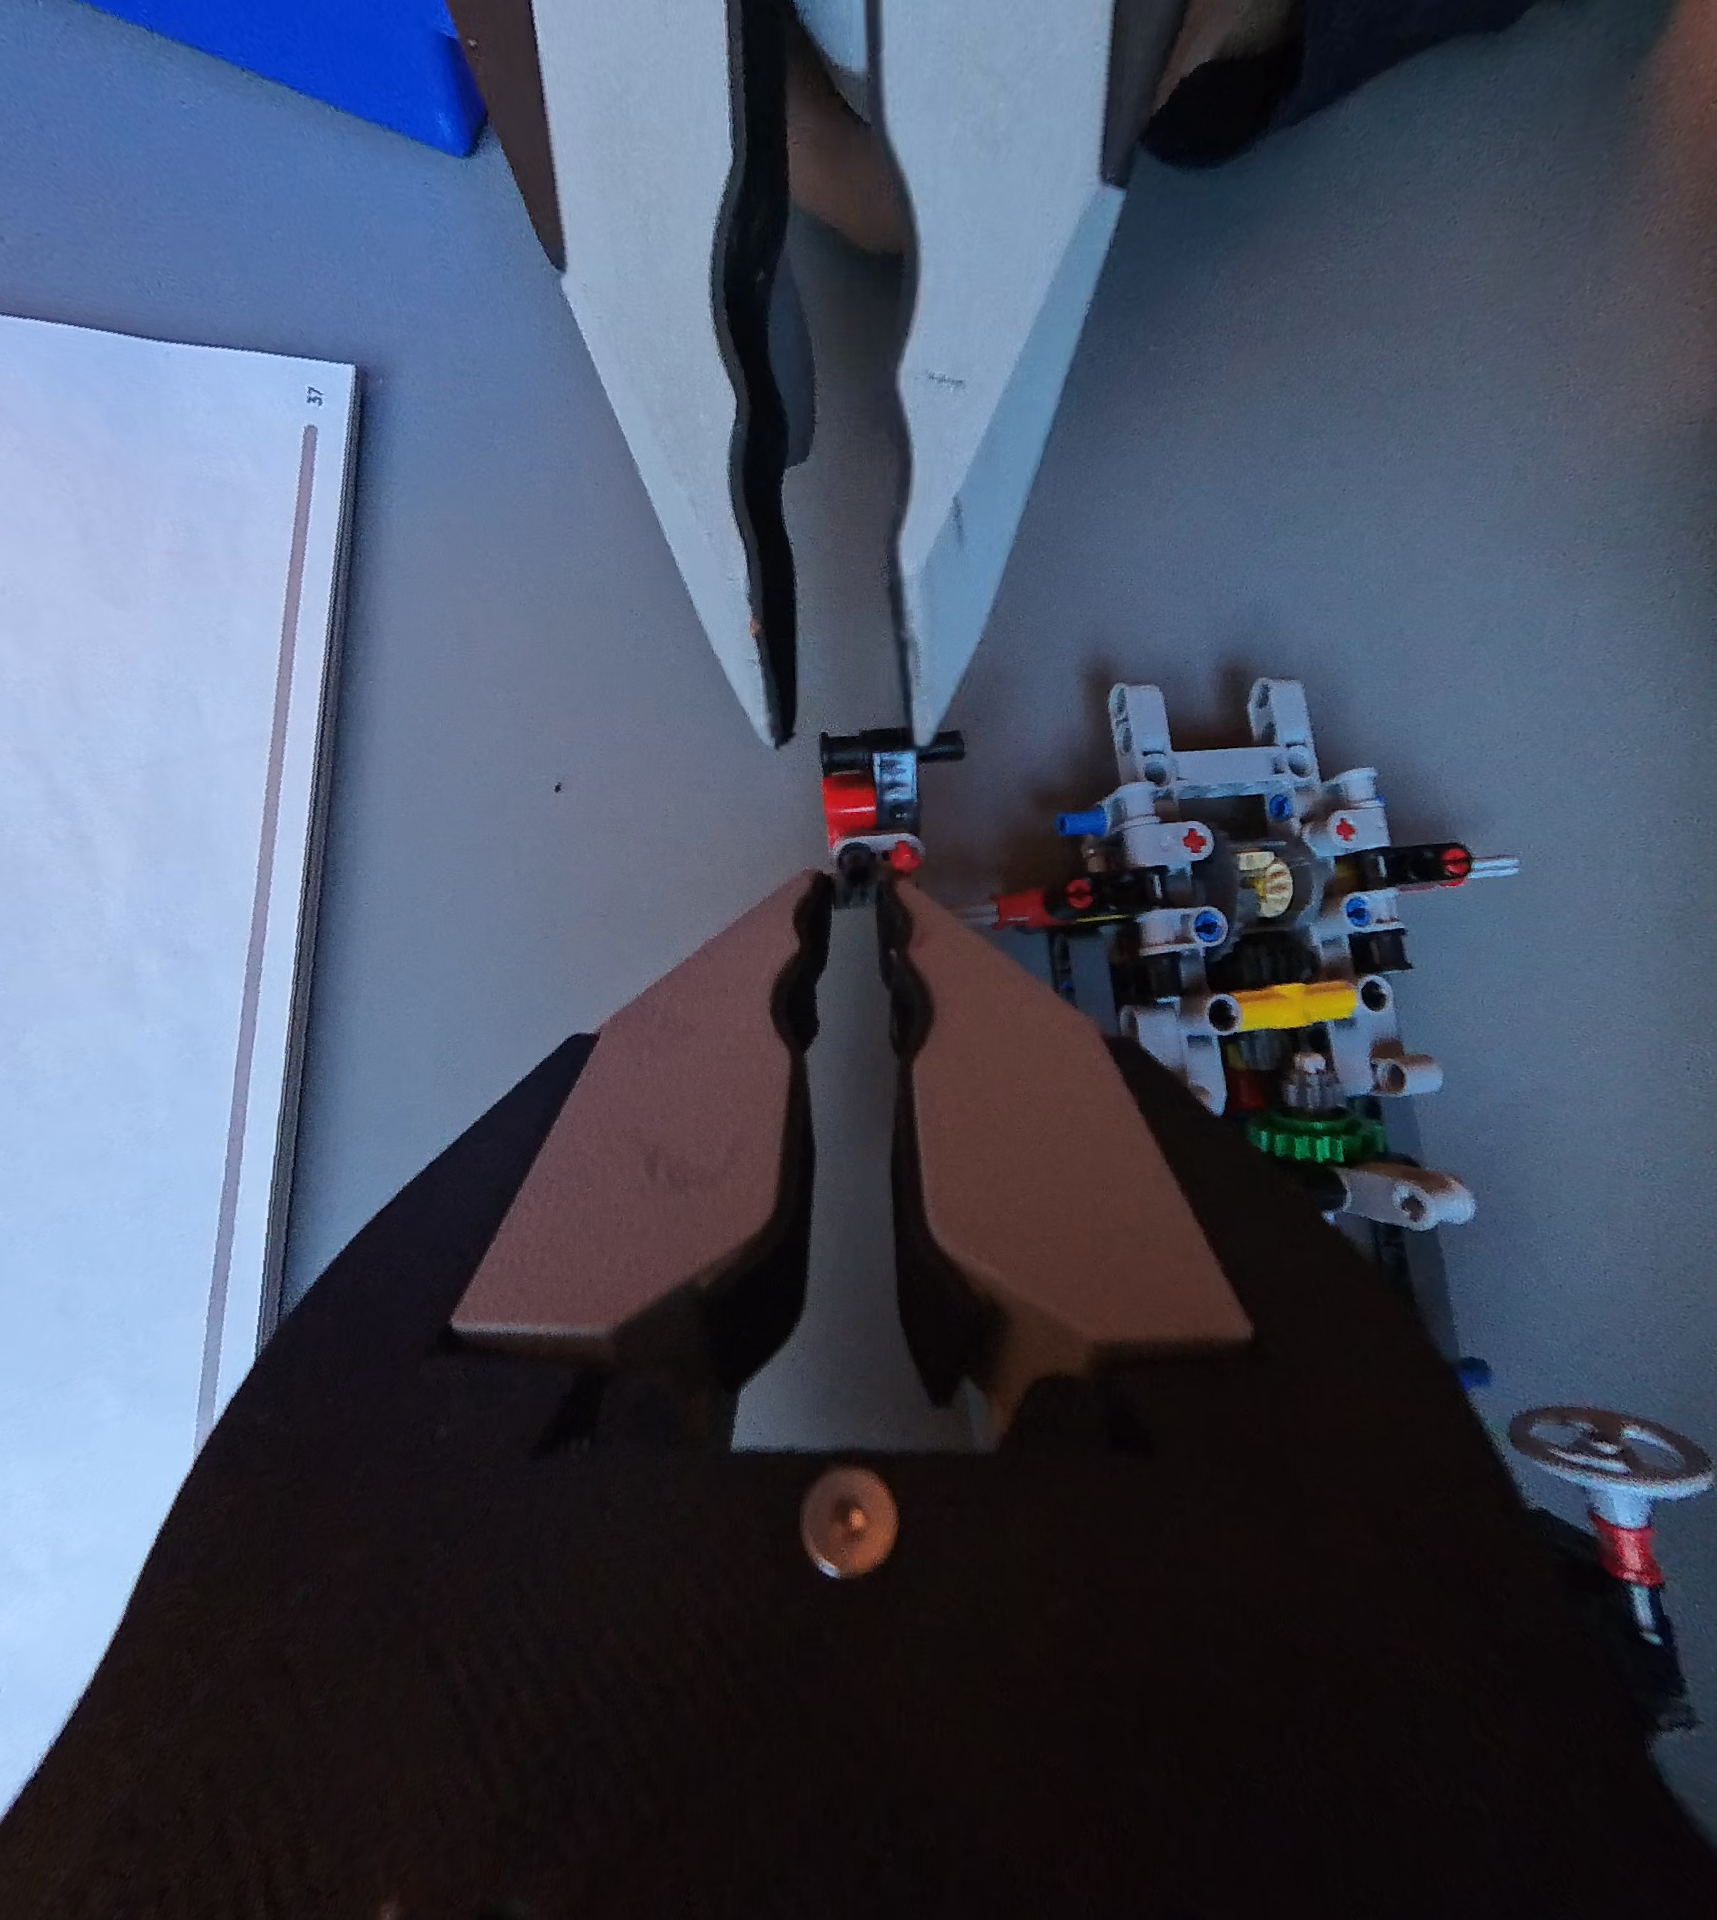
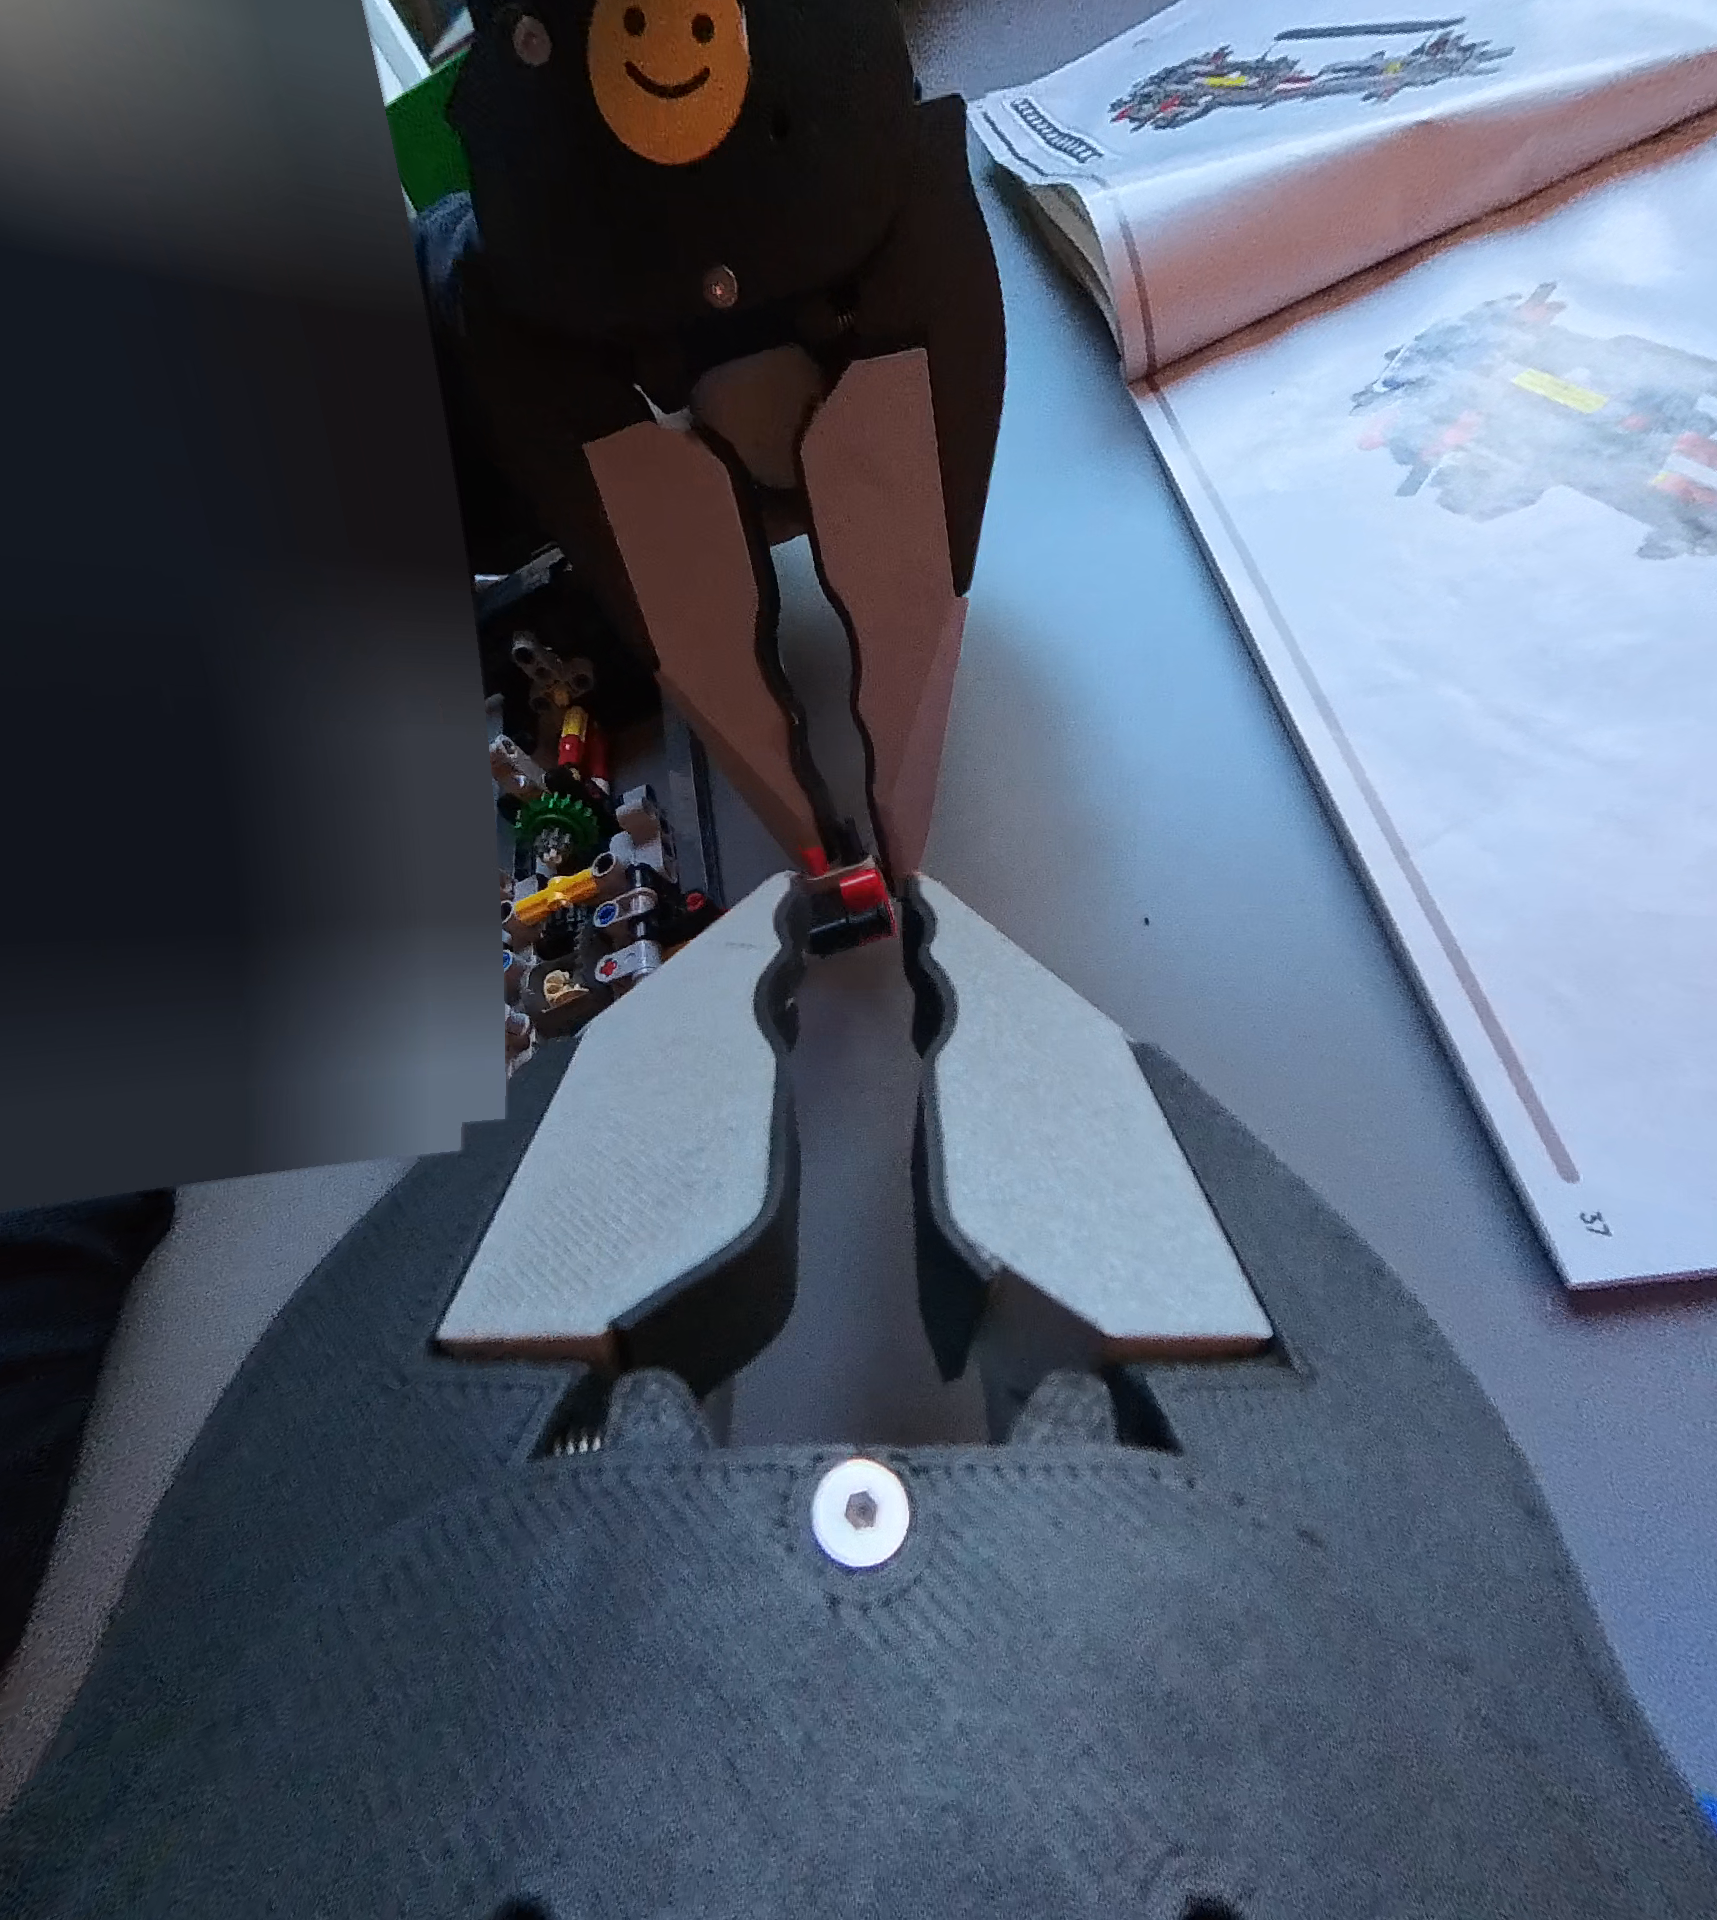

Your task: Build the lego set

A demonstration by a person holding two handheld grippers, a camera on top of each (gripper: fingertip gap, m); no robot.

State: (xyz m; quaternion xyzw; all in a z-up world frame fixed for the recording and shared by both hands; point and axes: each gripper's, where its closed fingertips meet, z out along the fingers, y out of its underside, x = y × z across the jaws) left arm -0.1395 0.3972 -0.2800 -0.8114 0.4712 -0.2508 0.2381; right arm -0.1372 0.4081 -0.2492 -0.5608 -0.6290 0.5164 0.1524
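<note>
While the left gripper [image 1: 856, 888] clamps a small red-and-black brick piece [image 1: 869, 795], the right gripper [image 2: 849, 904] has its 2 fingers narrowly apart around its black end. Whether those pads press is unclear. A larger grey brick assembly [image 1: 1259, 935] sits beside them.

Left gripper [image 1: 859, 894]: brown wedge fingers [image 1: 688, 1122], wavy black pads, black body with a smiley disc [image 2: 667, 73]; right gripper [image 2: 849, 914]: grey fingers [image 2: 646, 1143], ribbed dark-grey body, white hex screw [image 2: 859, 1524].

A red, black and grey brick piece [image 1: 873, 805]; a white booklet [image 1: 106, 831]; a grey table [image 1: 1353, 468].
</note>
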